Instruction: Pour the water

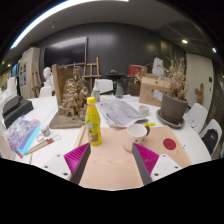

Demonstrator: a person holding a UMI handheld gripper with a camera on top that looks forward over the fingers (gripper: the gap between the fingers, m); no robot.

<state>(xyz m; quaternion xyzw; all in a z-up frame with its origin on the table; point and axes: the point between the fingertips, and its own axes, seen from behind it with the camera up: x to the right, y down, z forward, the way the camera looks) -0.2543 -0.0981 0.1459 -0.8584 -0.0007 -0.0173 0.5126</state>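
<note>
Still at the approach step, by the look of it: nothing held, nothing poured. Gripper [112, 158] spread wide over the bare near edge of the desk [110, 172], pink pads [76, 157] facing each other with only tabletop between. Just ahead of the left finger, a yellow bottle [93, 122] with a green cap, upright, standing toward the desk's left side. Ahead of the right finger, a white cup [137, 134], also upright, near the bottle but apart from it. Farther right on the desk, a small red lid [169, 144]. Papers [122, 111] behind the cup. Next, probably: swing left, centre the fingers about the bottle's body, close, lift, then tip over the cup. Cap apparently on, so likely an obstacle to pouring.
</note>
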